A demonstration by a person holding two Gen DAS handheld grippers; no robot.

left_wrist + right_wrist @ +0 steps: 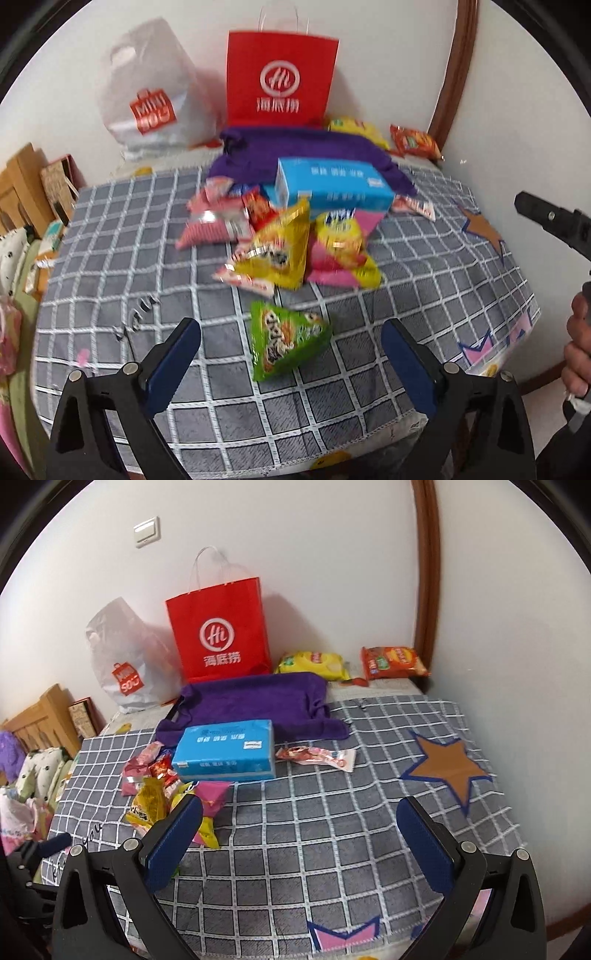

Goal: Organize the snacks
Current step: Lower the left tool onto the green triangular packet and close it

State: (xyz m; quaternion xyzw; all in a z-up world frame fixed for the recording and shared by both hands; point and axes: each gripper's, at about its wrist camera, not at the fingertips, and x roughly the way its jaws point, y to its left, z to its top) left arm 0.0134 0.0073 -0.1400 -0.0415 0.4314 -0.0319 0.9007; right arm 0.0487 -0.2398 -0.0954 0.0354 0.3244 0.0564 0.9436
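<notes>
A blue box (334, 184) serves as landmark on a grey checked cloth (424, 280). Just in front of the box a pile of snack packets (280, 243) is heaped, yellow, pink and red, some touching the box. A green packet (284, 339) lies apart, further in front of the box and nearer the camera. The left gripper (291, 365) is seen with jaws wide, the green packet between its pads (173, 365) but not pressed by them. The right gripper (299, 845) is also held wide, with nothing between its jaws, only bare cloth in front of the box. Behind the box a purple cloth (258, 701) is spread, and behind that a red bag (221, 627) and a white bag (125, 664) are stood against the wall. Right of the red bag, behind the box, a yellow bag (314, 662) and an orange bag (393, 661) are laid. A pink wrapper (317, 757) lies just right of the box
</notes>
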